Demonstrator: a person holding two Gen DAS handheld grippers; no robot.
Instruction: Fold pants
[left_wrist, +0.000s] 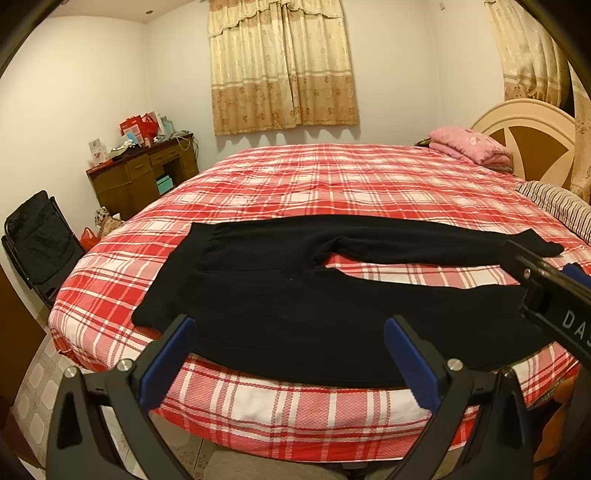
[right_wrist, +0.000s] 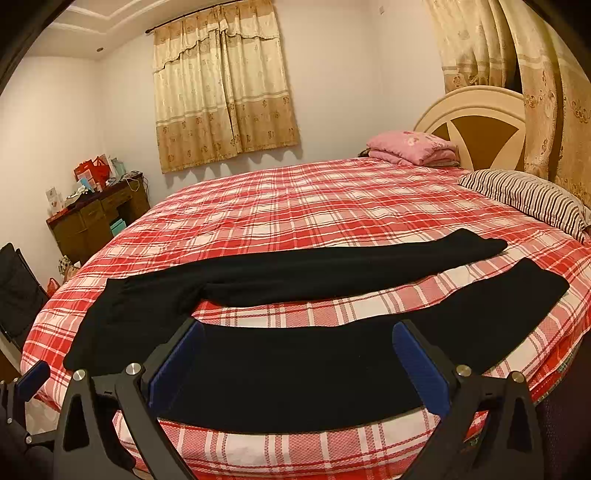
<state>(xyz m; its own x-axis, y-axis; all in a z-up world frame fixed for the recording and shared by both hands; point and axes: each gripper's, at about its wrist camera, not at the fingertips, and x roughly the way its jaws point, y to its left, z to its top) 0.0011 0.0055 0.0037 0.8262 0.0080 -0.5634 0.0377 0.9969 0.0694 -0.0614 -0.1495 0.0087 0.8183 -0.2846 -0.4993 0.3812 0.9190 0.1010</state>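
Black pants (left_wrist: 280, 295) lie flat on the red plaid bed (left_wrist: 332, 184), waistband to the left, both legs spread apart to the right. They also show in the right wrist view (right_wrist: 295, 354). My left gripper (left_wrist: 290, 328) is open, held above the near edge of the pants by the hip. My right gripper (right_wrist: 299, 334) is open, held above the near leg. Neither touches the cloth. The right gripper's body shows at the right edge of the left wrist view (left_wrist: 554, 291).
A pink folded blanket (right_wrist: 410, 147) and a striped pillow (right_wrist: 528, 195) lie by the headboard (right_wrist: 476, 122). A cluttered wooden desk (left_wrist: 144, 173) stands at the far left wall. A black folding chair (left_wrist: 37, 243) stands left of the bed.
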